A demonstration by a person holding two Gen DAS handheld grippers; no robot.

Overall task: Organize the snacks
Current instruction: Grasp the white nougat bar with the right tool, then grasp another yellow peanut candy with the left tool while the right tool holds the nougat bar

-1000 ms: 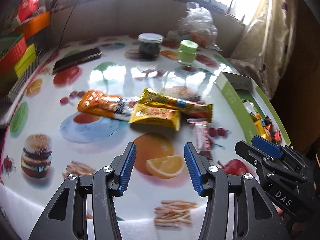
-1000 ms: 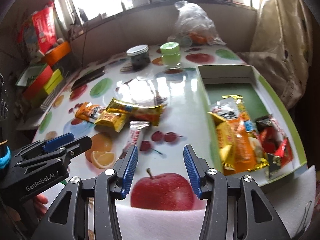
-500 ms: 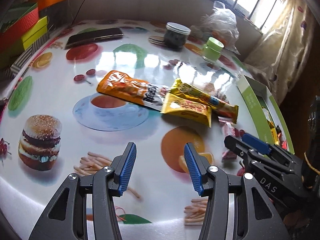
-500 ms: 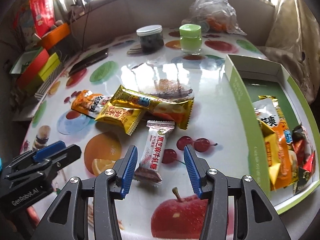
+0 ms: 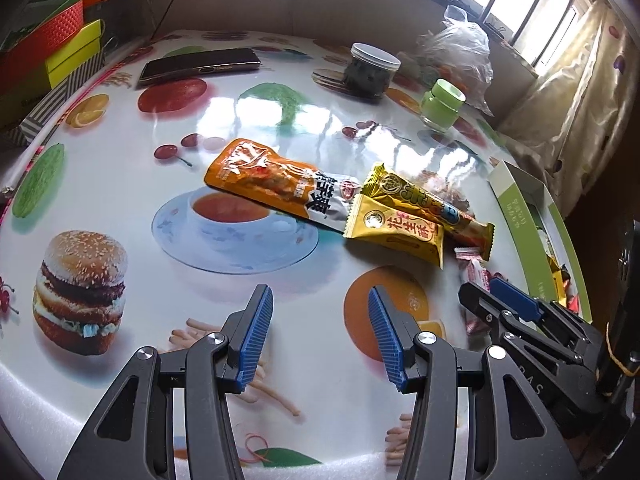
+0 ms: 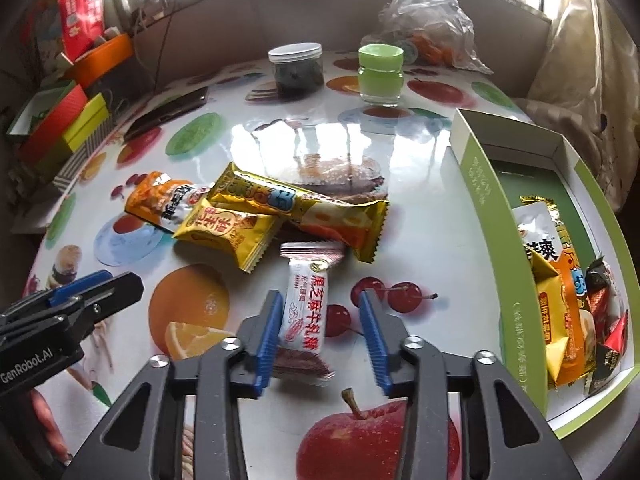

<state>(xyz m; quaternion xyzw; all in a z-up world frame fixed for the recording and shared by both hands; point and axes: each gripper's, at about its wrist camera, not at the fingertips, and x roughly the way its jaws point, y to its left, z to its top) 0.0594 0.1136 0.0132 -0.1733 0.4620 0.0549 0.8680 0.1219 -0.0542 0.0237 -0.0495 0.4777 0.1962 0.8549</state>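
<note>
Both grippers are sitting lower and closer to the snack pile than a second ago, and the right gripper (image 6: 320, 334) is now straddling the white sesame-nougat packet (image 6: 305, 314) that was previously lying ahead of it. Its jaws are closing: the left pad is touching the packet's edge, while a clear gap is remaining on the other side, so the packet is between them but not yet clamped. The left gripper (image 5: 320, 336) is hovering with its jaws released over the printed tablecloth (image 5: 120, 184), nothing between them, short of the pile.

Progress is looking partial. The green box (image 6: 486, 216) at the right edge of the table is already holding several wrapped snacks (a white-and-orange pack, yellow packs, and dark and red small wrappers, heaped at its near end). Four items are still lying outside it: the orange sachet (image 5: 272, 178), the yellow peanut-crisp pack (image 5: 396, 230), the long gold bar (image 6: 300, 210) lying partly across the yellow pack, and the white packet now being taken. The white packet is lying nearest the right gripper, its far end tucked just under the gold bar's end.

A phone (image 5: 200, 65), a dark jar (image 6: 296, 68), a green-lidded jar (image 6: 380, 76) and a plastic bag (image 6: 428, 20) are standing well apart at the far side, and appear outside the sorting.
</note>
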